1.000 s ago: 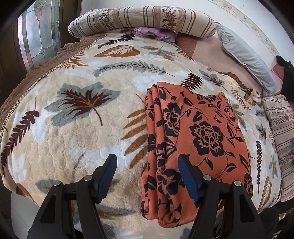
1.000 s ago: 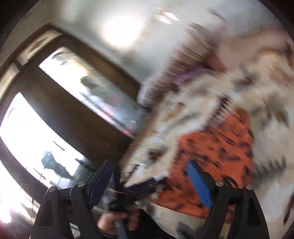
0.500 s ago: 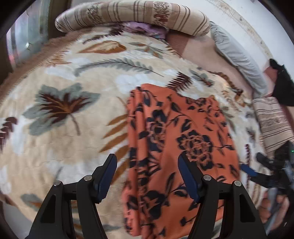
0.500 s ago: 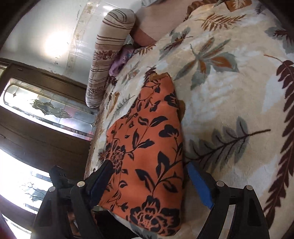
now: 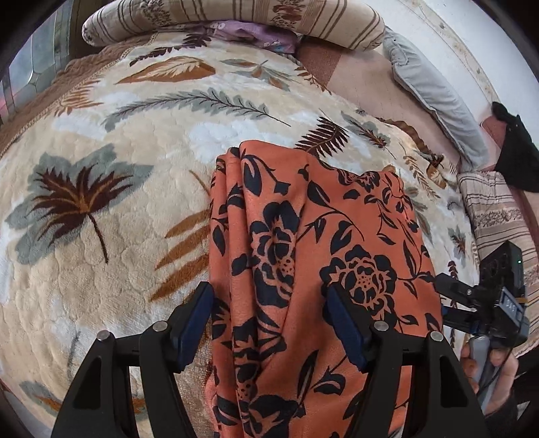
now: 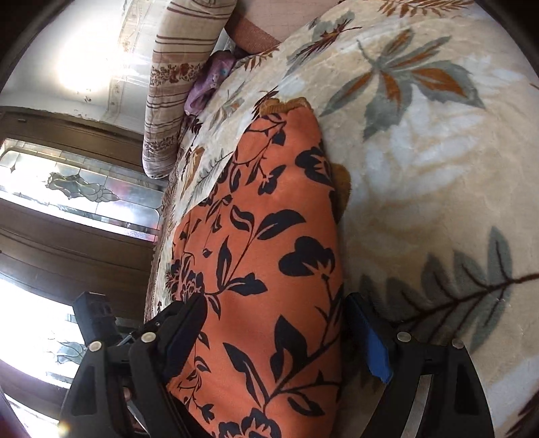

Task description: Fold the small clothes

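An orange garment with a black flower print [image 5: 323,256] lies folded on the leaf-patterned blanket [image 5: 111,269], with bunched folds along its left side. My left gripper [image 5: 269,320] is open, its jaws straddling the garment's near left part, with the cloth between them and not pinched. In the right wrist view the same garment [image 6: 262,252] runs away from me. My right gripper [image 6: 276,333] is open over its near end, one blue pad [image 6: 370,343] at the cloth's edge. That right gripper [image 5: 451,303] also shows at the garment's right side, held by a hand [image 5: 495,374].
A striped bolster [image 5: 235,17] and a purple cloth [image 5: 249,33] lie at the head of the bed. A grey pillow [image 5: 434,97], a black item [image 5: 518,151] and a striped folded quilt [image 5: 498,219] sit at the right. Dark wood-framed patterned glass [image 6: 77,188] stands beyond the bed.
The right gripper swung down from facing the window to the garment's right edge. The left gripper moved forward and lower over the garment's near left part. Both stayed open.
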The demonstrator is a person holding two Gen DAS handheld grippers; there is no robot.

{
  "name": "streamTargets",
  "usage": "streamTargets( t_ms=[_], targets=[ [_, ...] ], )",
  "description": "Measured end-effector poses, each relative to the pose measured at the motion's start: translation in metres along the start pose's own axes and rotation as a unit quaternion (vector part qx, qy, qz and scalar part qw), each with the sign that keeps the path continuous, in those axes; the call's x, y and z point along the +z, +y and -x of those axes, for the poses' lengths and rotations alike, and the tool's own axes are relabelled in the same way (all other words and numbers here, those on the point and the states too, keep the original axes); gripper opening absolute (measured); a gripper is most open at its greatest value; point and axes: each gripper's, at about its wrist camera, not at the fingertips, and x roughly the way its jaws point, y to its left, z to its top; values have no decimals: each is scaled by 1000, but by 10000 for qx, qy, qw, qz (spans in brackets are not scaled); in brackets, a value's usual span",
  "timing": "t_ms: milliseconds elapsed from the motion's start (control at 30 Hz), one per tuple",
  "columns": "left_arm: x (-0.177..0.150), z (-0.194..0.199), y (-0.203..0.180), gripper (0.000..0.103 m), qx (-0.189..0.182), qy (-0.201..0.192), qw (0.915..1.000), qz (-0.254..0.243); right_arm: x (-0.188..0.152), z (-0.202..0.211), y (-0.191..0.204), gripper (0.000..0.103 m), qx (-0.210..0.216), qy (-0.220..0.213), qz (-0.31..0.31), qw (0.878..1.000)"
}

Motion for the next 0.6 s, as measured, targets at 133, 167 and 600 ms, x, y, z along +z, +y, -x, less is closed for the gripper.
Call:
streamTargets(
  t_ms=[133, 167, 600],
  targets=[
    [0, -16, 14, 74, -499, 261, 9979, 314, 6, -12, 11, 60, -340, 65, 267, 9990],
    [0, -16, 14, 72, -536, 237, 9979, 280, 6, -14, 16, 54, -460, 99, 369, 9982],
    [28, 6, -49, 31, -893, -381, 9951, -191, 21, 62, 83, 34, -651, -694, 1595, 9826]
  ],
)
